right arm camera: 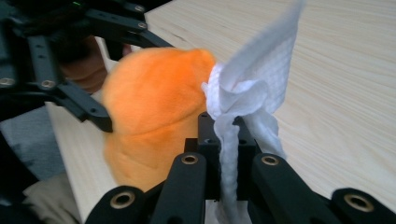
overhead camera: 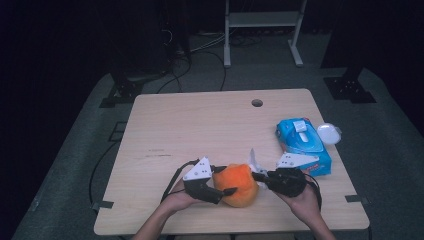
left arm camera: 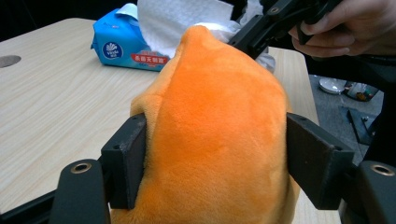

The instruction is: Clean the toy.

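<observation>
An orange plush toy [overhead camera: 239,184] sits near the table's front edge, between my two grippers. My left gripper [overhead camera: 224,181] is shut on it, one jaw pressing each side of the orange plush toy [left arm camera: 217,135]. My right gripper [overhead camera: 259,176] comes in from the right, shut on a white tissue [right arm camera: 250,88] that stands up crumpled from its jaws and touches the top of the plush toy [right arm camera: 149,107]. That tissue [overhead camera: 254,161] rises just behind the toy. The right gripper [left arm camera: 252,37] is seen holding the tissue [left arm camera: 177,18] against the toy's far side.
A blue pack of wipes [overhead camera: 302,141] lies at the table's right edge, with a white round object [overhead camera: 329,133] beside it. The table [overhead camera: 200,125] has a cable hole [overhead camera: 257,102] at the back. Dark stands and cables are on the floor beyond.
</observation>
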